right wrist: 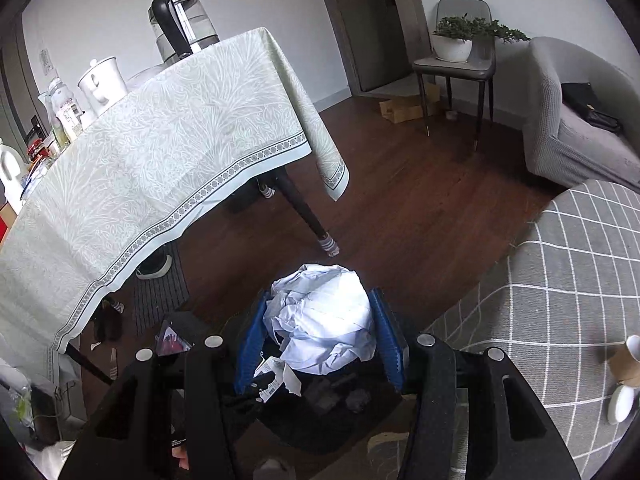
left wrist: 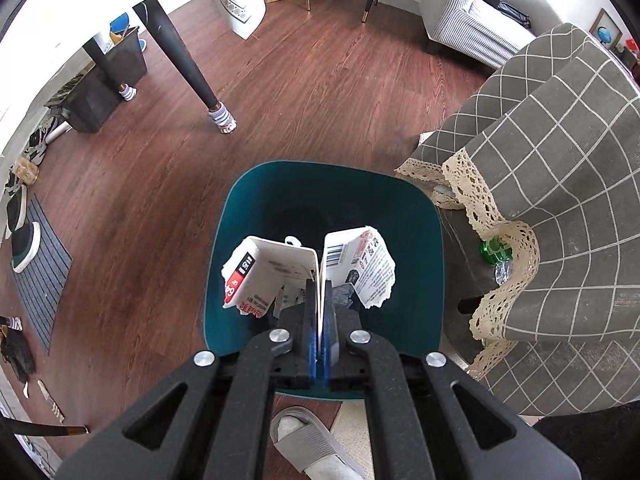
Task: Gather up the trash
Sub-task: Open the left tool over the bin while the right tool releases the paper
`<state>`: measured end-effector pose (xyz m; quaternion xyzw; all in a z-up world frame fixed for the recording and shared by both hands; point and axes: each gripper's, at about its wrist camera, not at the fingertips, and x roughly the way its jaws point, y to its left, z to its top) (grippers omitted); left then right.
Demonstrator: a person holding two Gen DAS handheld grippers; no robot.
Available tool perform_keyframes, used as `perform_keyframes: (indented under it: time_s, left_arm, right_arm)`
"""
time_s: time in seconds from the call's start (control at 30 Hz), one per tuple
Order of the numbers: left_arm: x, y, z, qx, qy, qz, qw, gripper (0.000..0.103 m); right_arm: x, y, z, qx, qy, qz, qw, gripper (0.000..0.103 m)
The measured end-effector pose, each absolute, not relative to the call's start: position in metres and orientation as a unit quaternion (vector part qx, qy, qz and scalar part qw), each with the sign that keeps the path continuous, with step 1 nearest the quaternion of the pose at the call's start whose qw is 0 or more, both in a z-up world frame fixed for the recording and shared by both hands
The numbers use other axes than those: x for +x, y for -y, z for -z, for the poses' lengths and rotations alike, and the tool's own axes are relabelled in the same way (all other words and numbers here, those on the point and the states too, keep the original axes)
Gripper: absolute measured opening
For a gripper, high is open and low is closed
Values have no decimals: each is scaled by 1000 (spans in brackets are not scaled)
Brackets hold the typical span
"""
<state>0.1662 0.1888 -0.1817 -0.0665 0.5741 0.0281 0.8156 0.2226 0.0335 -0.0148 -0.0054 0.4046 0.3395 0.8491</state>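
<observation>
Hanging over the open mouth of a teal waste bin (left wrist: 240, 216), the left gripper (left wrist: 319, 292) points steeply down with its blue pads pinched tight on a torn white cardboard package (left wrist: 276, 268), whose two printed flaps splay out to either side above the bin's dark inside. The bin stands on a reddish wooden floor (left wrist: 304, 92), just beside a table draped in a grey checked cloth (left wrist: 560, 184) with a lace hem. A foot in a grey slipper (left wrist: 308, 444) shows below the bin. In the right wrist view, the right gripper (right wrist: 320, 320) clasps a crumpled ball of white paper (right wrist: 324, 320) between its blue pads, half spread, and the ball bulges above them. Beneath it lies the bin's dark interior (right wrist: 328, 412) with a few paper scraps. A table with a pale green patterned cloth (right wrist: 160, 152) stands to the left, carrying a kettle (right wrist: 180, 24) at its far end.
</observation>
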Motion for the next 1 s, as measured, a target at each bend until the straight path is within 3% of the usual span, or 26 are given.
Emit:
perform_keyframes:
  time_s: [0.13, 0.23, 0.67, 1.0]
  left_arm:
    - [162, -196, 182, -69, -574, -28, 815, 13]
    - [161, -203, 180, -74, -571, -30, 817, 33]
    - [146, -224, 144, -72, -516, -44, 853, 64]
    - [134, -245, 98, -97, -459, -75, 880, 70]
  right_arm:
    - [227, -47, 30, -6, -419, -338, 843, 51]
    - [231, -54, 39, -5, -430, -335, 839, 51]
    - [237, -83, 82, -23, -471, -322, 821, 51]
    - [233, -105, 116, -63, -502, -314, 804, 51]
